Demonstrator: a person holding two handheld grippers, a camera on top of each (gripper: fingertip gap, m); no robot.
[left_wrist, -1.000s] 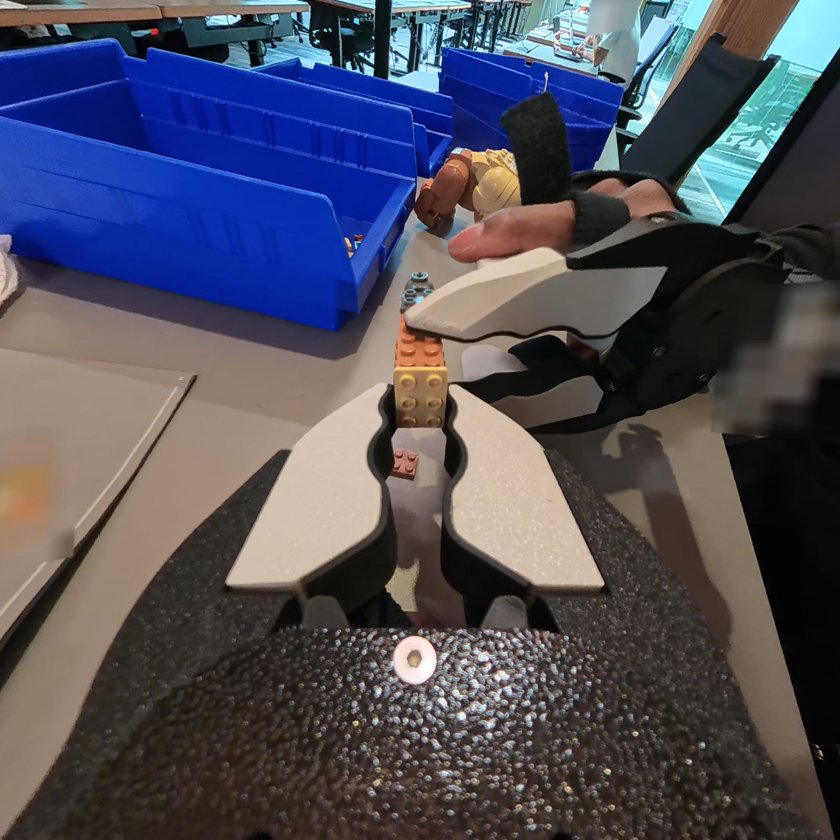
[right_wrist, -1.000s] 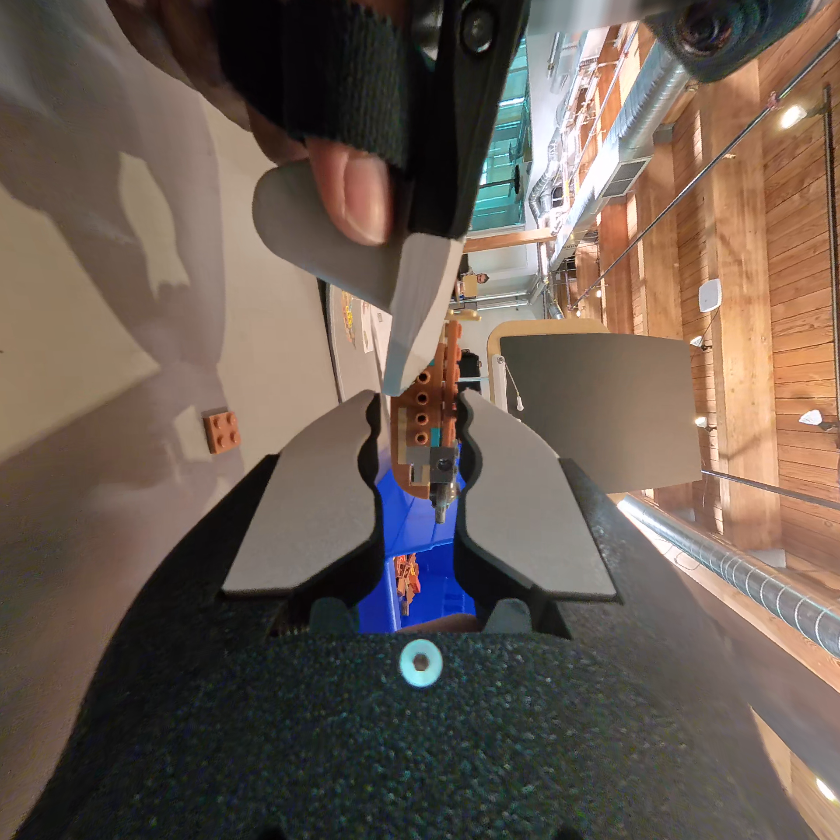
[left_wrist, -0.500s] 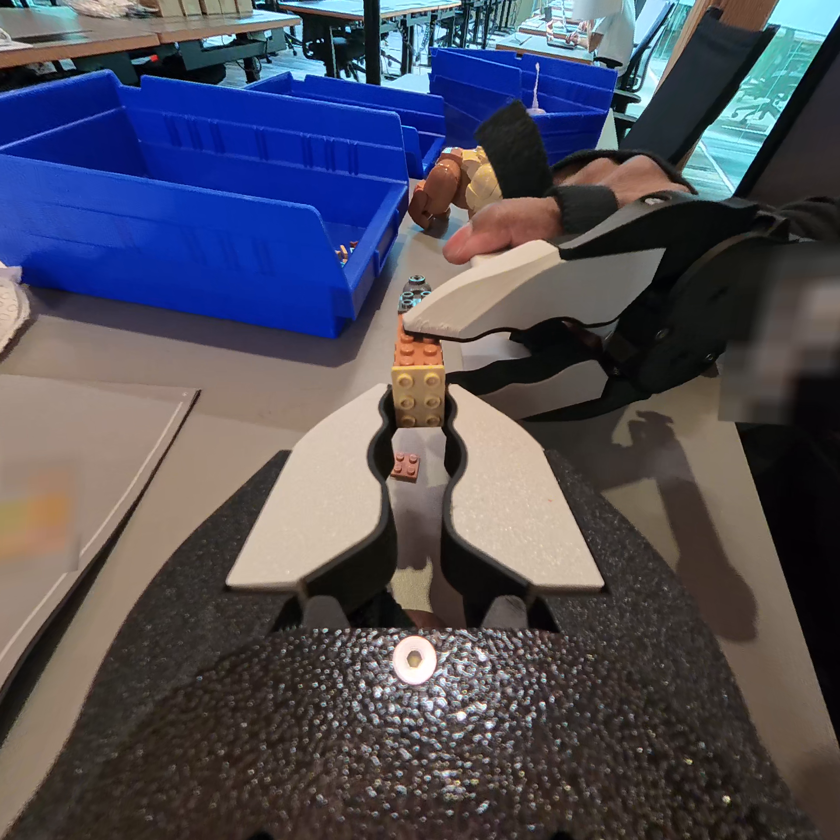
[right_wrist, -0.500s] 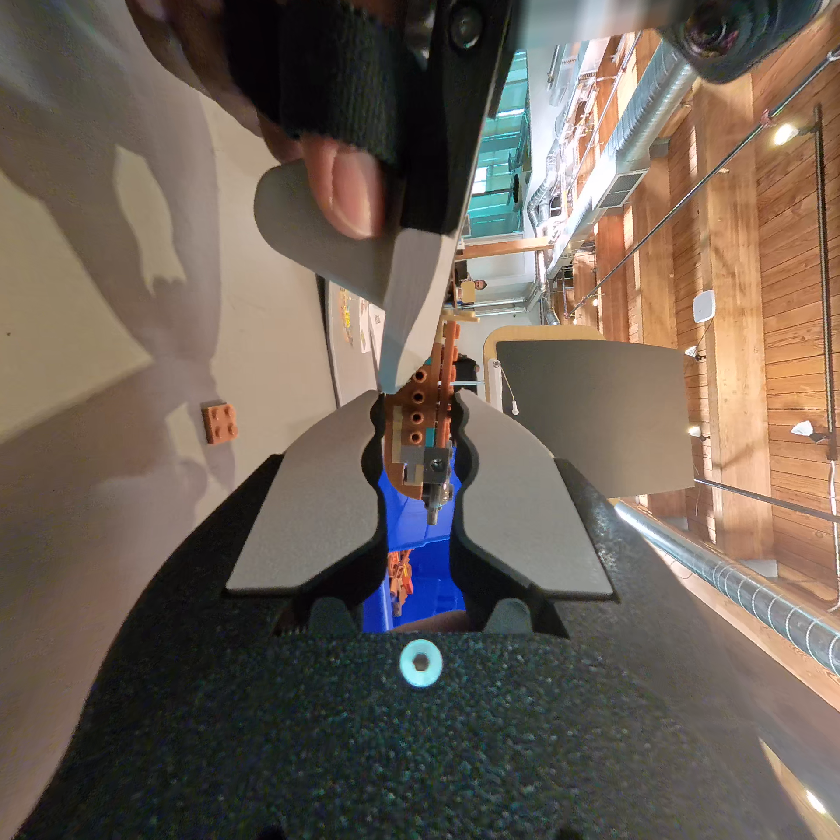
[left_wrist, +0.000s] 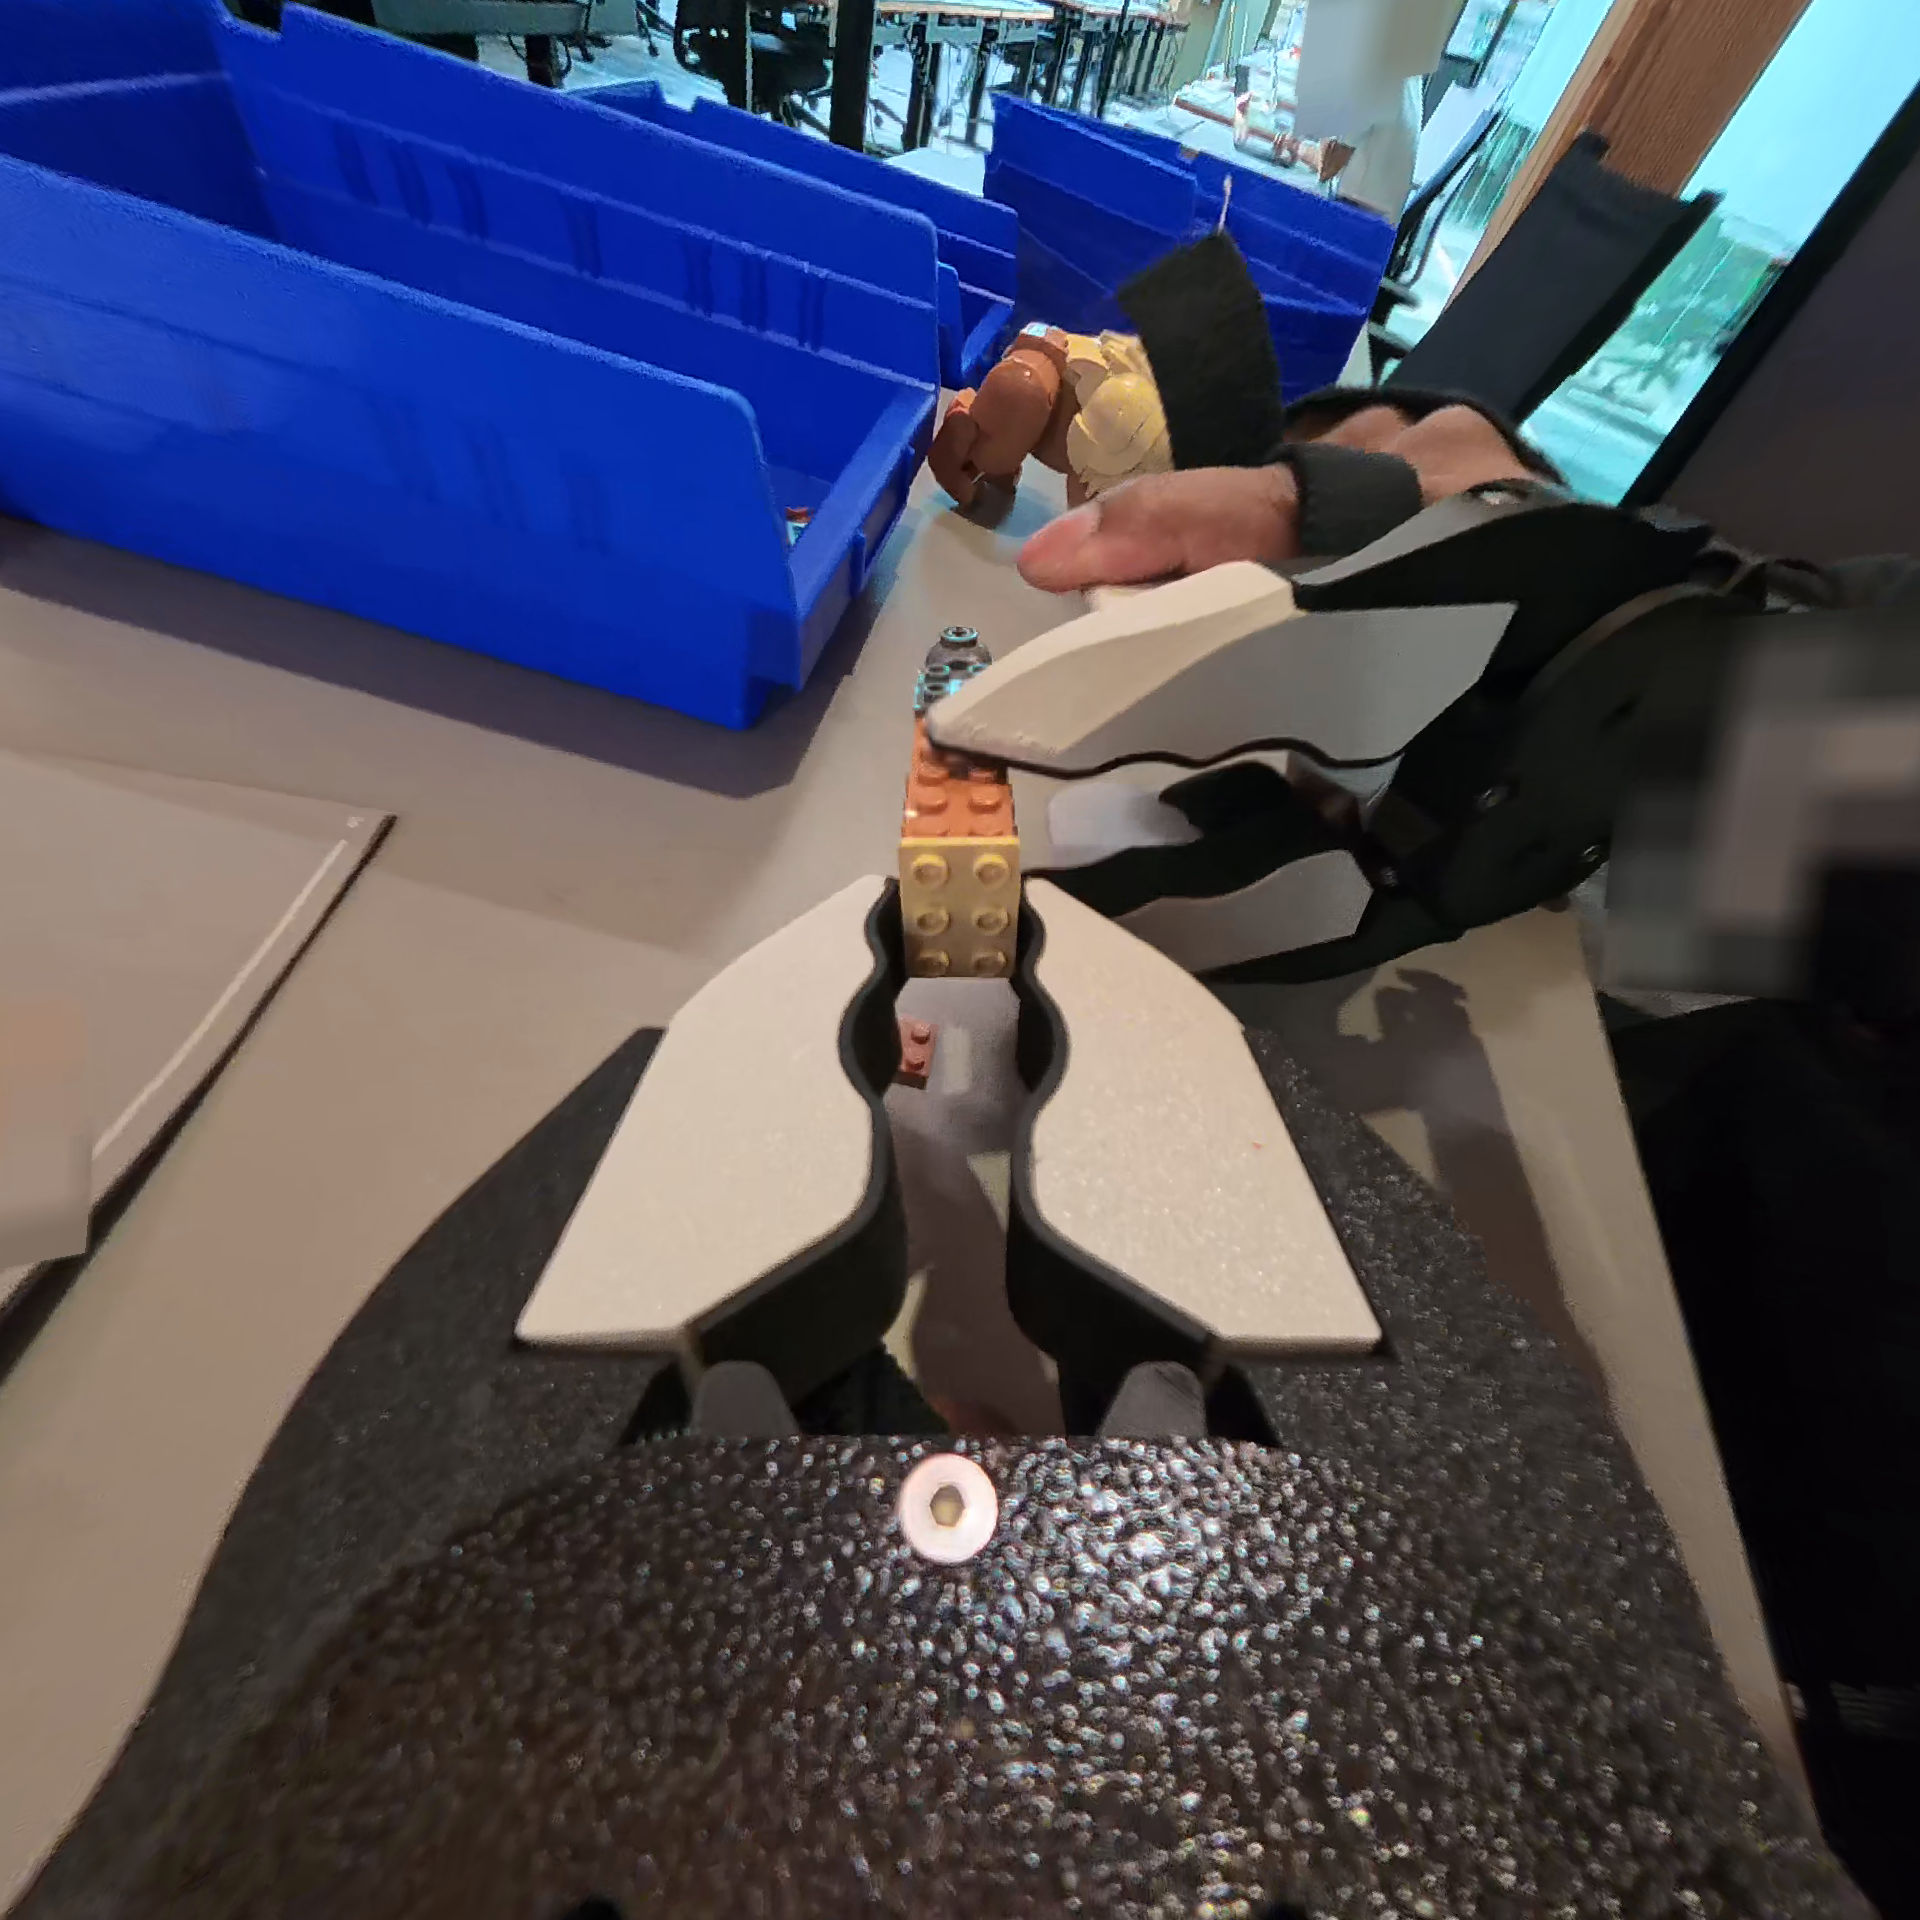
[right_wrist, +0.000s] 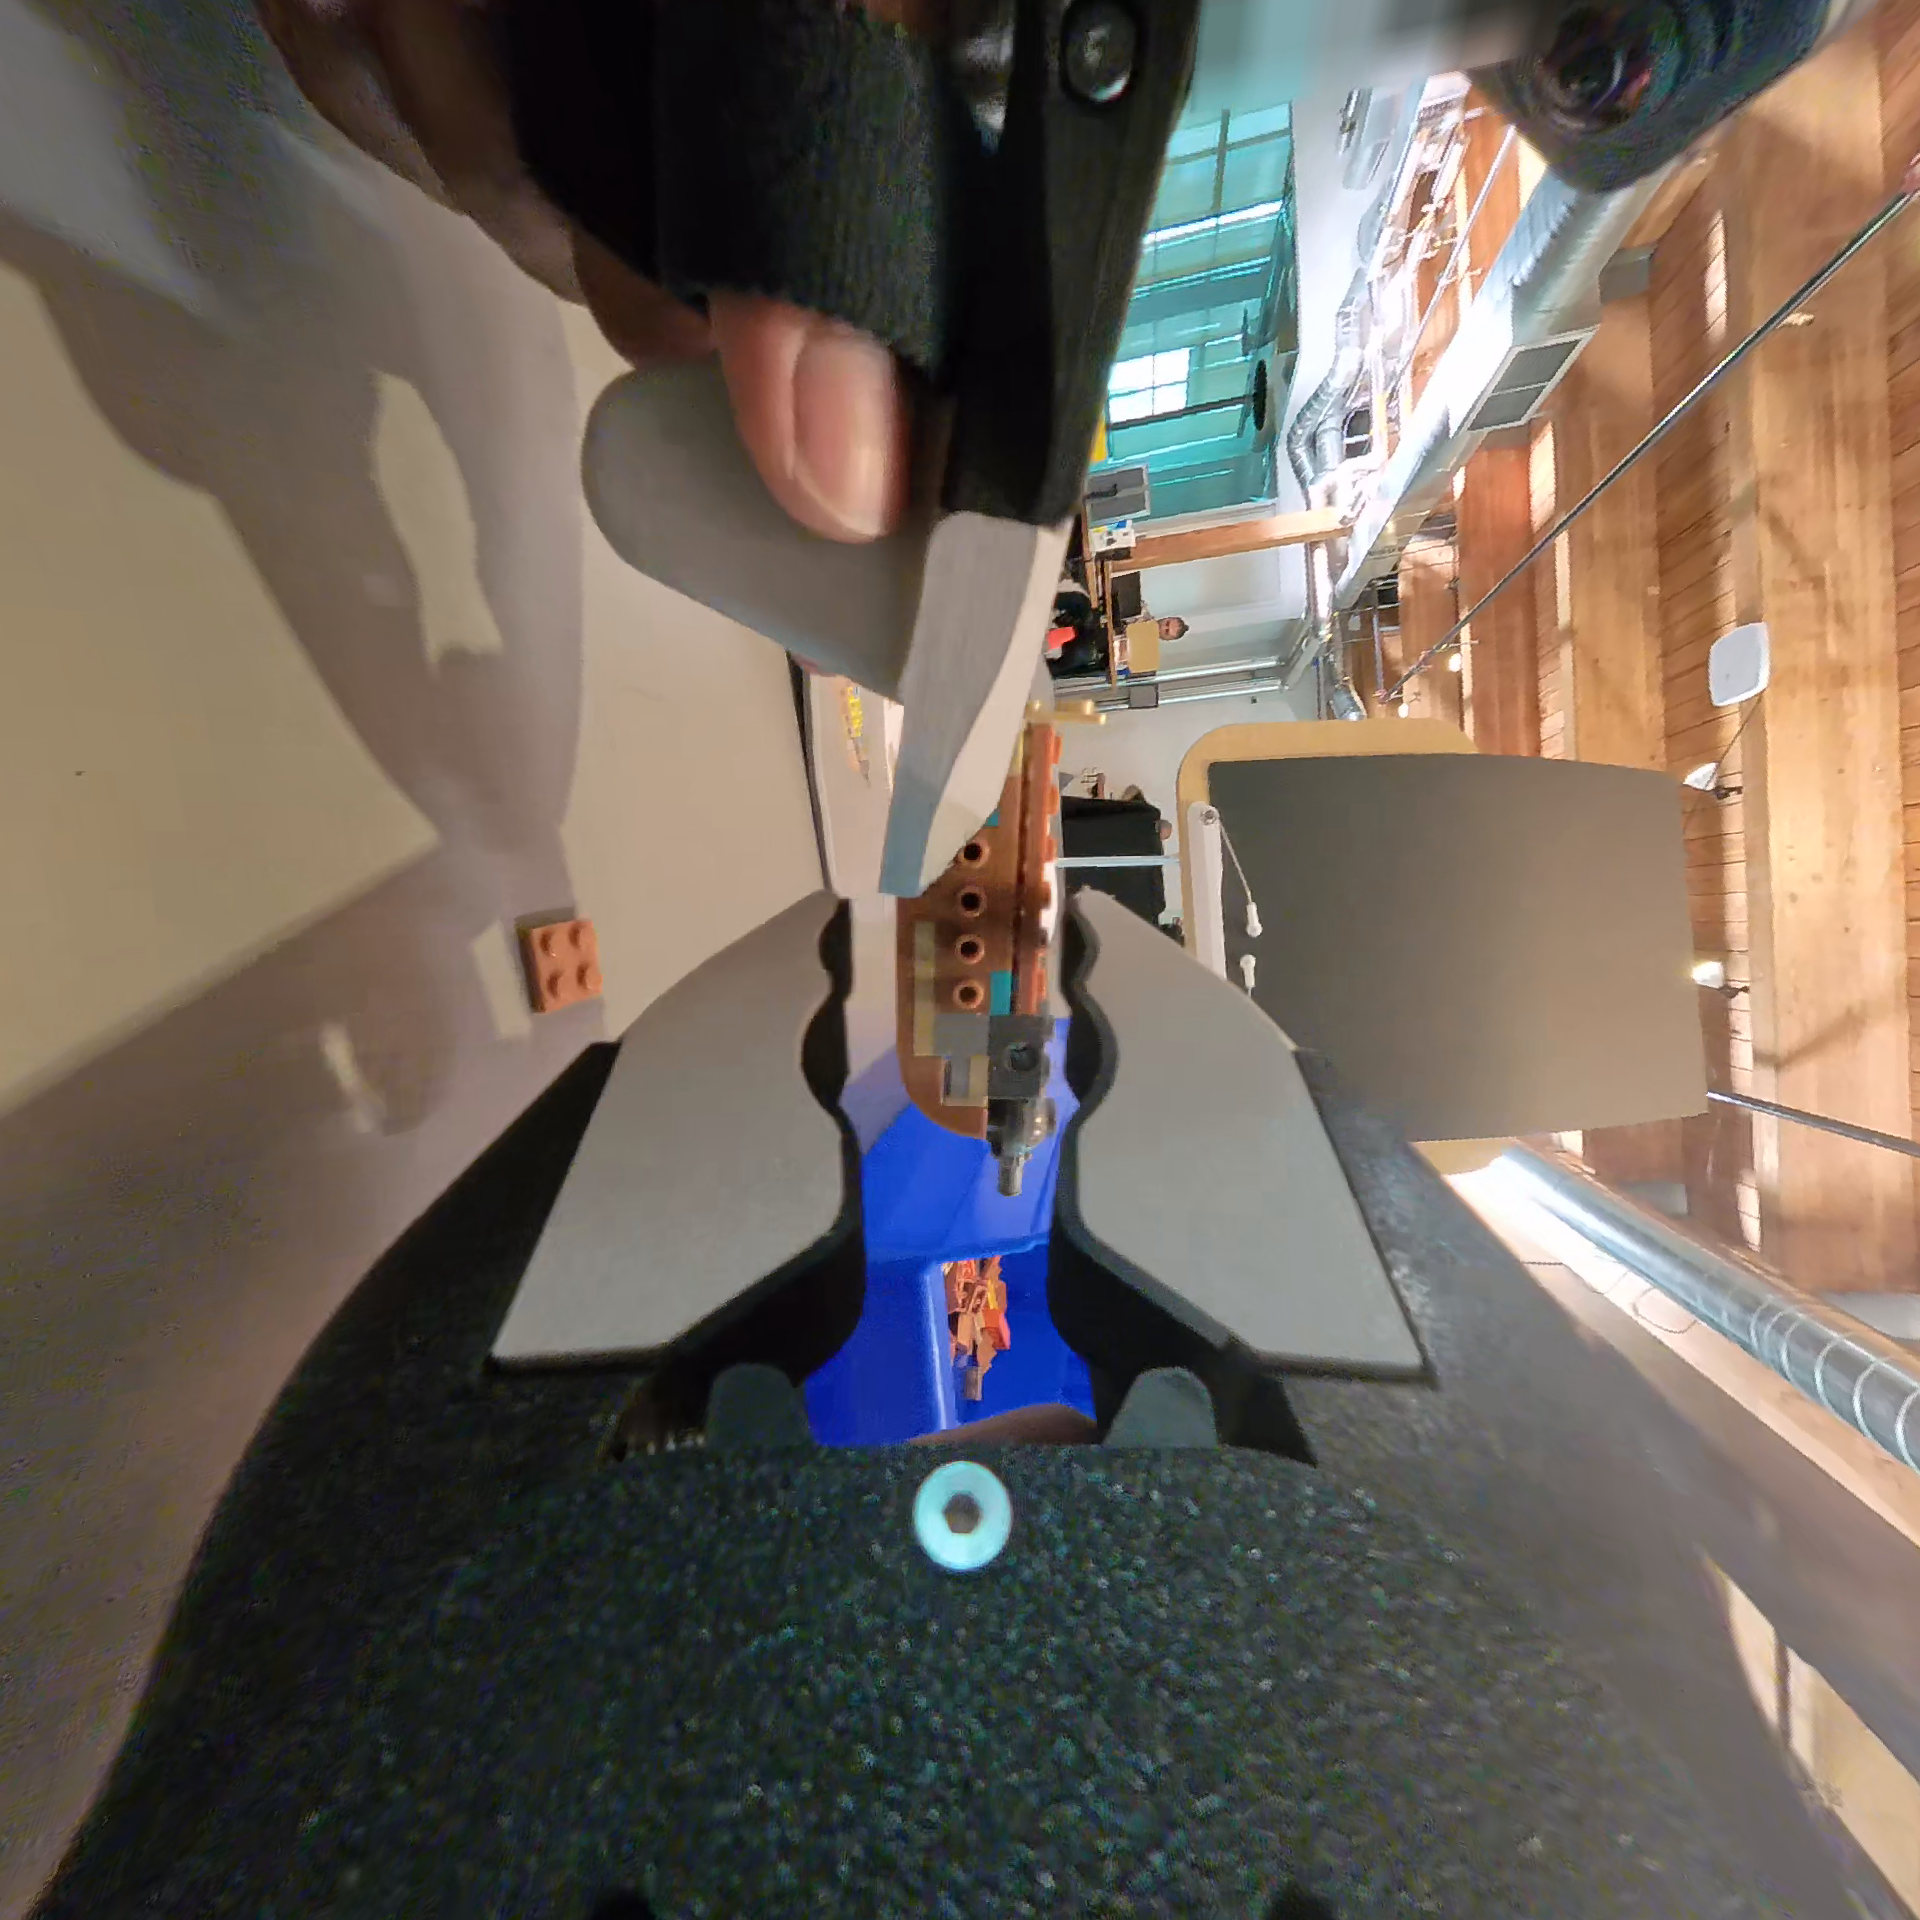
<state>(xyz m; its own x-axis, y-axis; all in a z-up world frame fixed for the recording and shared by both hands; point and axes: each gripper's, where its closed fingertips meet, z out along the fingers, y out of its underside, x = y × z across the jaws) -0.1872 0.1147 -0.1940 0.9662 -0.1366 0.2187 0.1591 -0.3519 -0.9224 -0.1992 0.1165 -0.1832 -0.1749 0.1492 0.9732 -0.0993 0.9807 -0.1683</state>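
Observation:
My left gripper (left_wrist: 956, 904) is shut on the tan end (left_wrist: 958, 914) of a long brick assembly and holds it level above the grey table (left_wrist: 520, 935). The assembly's brown part (left_wrist: 961, 795) reaches forward between the fingers of my right gripper (left_wrist: 1013, 790). In the right wrist view the right gripper (right_wrist: 956, 925) is open around the assembly (right_wrist: 966, 935). There is a clear gap on the table side, and the other finger (right_wrist: 1143, 1039) lies close to the studs. The left gripper's finger (right_wrist: 935, 727) shows above. A small brown plate (left_wrist: 918, 1051) lies on the table under the left gripper.
Blue bins (left_wrist: 416, 416) stand at the back left; one shows in the right wrist view (right_wrist: 935, 1195) with loose bricks. A brown and tan brick figure (left_wrist: 1049, 416) lies behind the right hand. A grey board (left_wrist: 156, 935) lies at the left. The brown plate also shows on the table (right_wrist: 561, 964). My two grippers' fingertips are within a few centimetres of each other. The small brown plate (left_wrist: 918, 1051) sits 6 cm or so from the ends of my right fingers.
The right gripper's fingers, closed on the far part of the assembly, have spread apart and come off it. The left gripper has kept its grasp and barely moved.

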